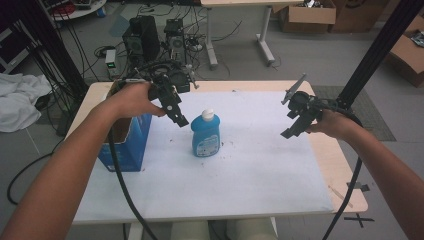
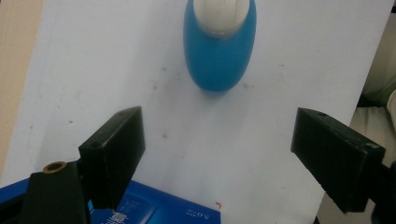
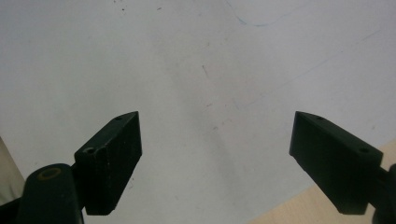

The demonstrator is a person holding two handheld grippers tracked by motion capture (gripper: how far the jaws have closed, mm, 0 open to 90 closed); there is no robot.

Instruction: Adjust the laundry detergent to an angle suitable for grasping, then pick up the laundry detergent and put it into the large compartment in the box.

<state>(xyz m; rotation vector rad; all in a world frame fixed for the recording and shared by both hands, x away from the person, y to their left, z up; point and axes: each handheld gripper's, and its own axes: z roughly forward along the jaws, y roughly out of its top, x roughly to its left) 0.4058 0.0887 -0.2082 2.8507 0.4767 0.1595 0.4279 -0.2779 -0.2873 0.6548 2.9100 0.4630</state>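
A blue bottle with a white cap stands upright near the middle of the white sheet. My left gripper hovers just left of it and slightly above, jaws open and empty. From the left gripper view the bottle lies ahead of the spread jaws, seen from above, with my left gripper short of it. My right gripper is held over the sheet's right side, well clear of the bottle, open with nothing in it. In its own view my right gripper looks down on bare sheet.
A blue cardboard box, open at the top, stands at the table's left edge under my left forearm; its blue lid edge shows below the left jaws. Bare wooden table edge runs along the right. Cables and equipment sit on the floor behind.
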